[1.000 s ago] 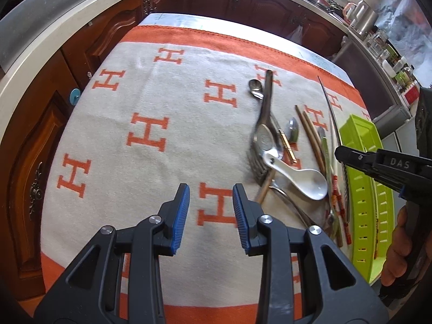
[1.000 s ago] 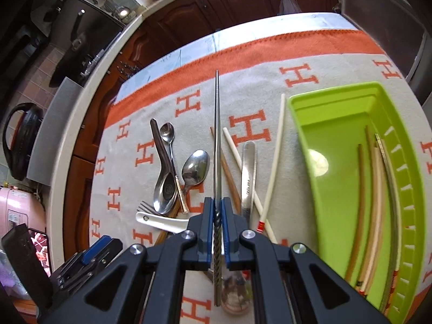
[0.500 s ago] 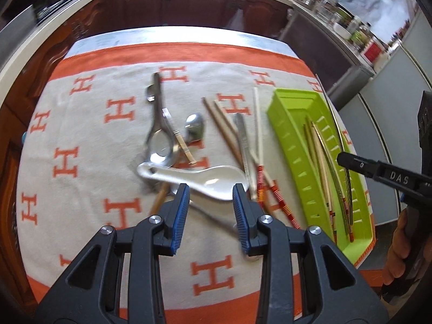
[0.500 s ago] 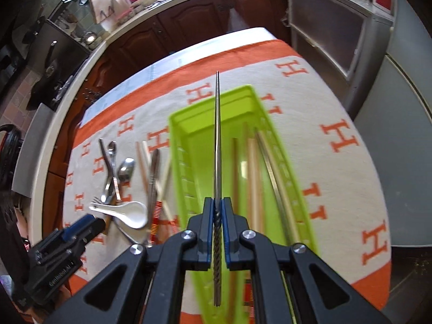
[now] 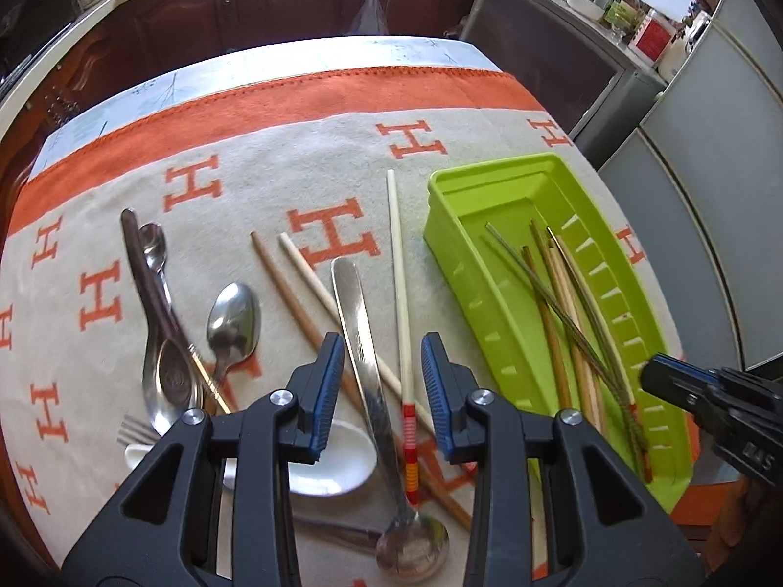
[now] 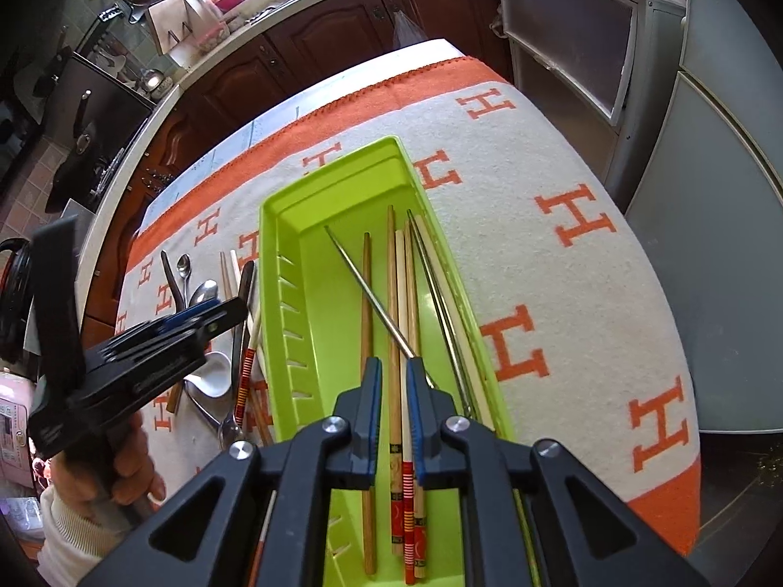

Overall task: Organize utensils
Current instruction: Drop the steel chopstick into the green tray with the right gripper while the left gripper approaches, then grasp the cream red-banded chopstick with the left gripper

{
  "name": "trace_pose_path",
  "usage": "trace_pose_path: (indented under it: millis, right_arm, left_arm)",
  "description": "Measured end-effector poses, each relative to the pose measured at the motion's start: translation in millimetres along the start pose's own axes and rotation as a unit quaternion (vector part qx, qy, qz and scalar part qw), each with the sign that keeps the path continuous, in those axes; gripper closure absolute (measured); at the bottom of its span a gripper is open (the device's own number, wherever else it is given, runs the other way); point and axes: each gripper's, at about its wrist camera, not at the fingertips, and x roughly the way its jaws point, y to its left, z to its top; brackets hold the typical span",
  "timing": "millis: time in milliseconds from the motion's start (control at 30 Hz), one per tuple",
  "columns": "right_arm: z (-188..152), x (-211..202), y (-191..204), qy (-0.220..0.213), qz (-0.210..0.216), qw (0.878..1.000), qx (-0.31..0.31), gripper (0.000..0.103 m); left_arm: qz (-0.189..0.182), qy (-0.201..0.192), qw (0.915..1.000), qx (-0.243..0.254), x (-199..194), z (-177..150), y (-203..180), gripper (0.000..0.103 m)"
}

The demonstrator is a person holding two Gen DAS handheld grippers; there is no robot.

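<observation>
Orange-and-cream cloth (image 5: 303, 161), patterned with H letters, covers the table, and the loose utensils lie on its left half. Farthest left, a dark-handled steel ladle spoon (image 5: 156, 323) lies across a small teaspoon (image 5: 152, 244), with a steel tablespoon (image 5: 234, 318) just beside them and fork tines (image 5: 134, 428) poking out below. A white ceramic soup spoon (image 5: 333, 464) rests near the front edge. Next come a brown wooden chopstick (image 5: 288, 293) and a pale one (image 5: 313, 279), crossing under a steel spoon handle (image 5: 359, 337) whose bowl (image 5: 411, 550) sits close to the camera. A cream chopstick with a red-banded end (image 5: 402, 303) lies parallel to it.

The left gripper (image 5: 379, 381) hovers over that handle and cream chopstick, its blue pads spread wide, touching nothing.

To the right stands the lime-green plastic tray (image 6: 274, 264), holding wooden and cream chopsticks (image 6: 394, 303) lengthwise. A thin metal chopstick (image 6: 367, 288) lies diagonally across them, its rear end by the right gripper's right pad; another metal one (image 6: 435, 288) runs along the right wall.

The right gripper (image 6: 390, 386) sits low over the tray, jaws parted narrowly, gripping nothing; a wooden chopstick shows in the gap.
</observation>
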Motion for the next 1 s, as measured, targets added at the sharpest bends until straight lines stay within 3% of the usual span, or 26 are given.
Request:
trace_pose_path:
  millis: [167, 333, 600, 800, 867, 933, 1000]
  right_arm:
    - [-3, -1, -4, 0.002, 0.010, 1.000, 0.004, 0.093]
    - [-6, 2, -8, 0.007, 0.016, 1.000, 0.006, 0.093]
    - [-7, 6, -6, 0.011, 0.023, 1.000, 0.005, 0.093]
    - [-7, 8, -6, 0.011, 0.024, 1.000, 0.006, 0.093]
    - [-8, 8, -7, 0.011, 0.023, 1.000, 0.007, 0.093]
    - [-8, 8, -9, 0.012, 0.024, 1.000, 0.009, 0.093]
    - [-9, 7, -10, 0.011, 0.026, 1.000, 0.013, 0.093]
  left_arm:
    - [0.015, -0.004, 0.9998, 0.016, 14, 4, -6, 0.076]
    - [0.026, -0.013, 0.9990, 0.033, 19, 5, -11, 0.085]
    - [0.032, -0.029, 0.9974, 0.057, 15, 3, -22, 0.086]
    - [0.044, -0.012, 0.9962, 0.075, 25, 0, -31, 0.086]
    - [0.046, -0.003, 0.9960, 0.076, 31, 0, -33, 0.088]
    - [0.049, -0.008, 0.9957, 0.078, 31, 0, -35, 0.098]
    - [0.049, -0.007, 0.9961, 0.074, 30, -1, -35, 0.099]
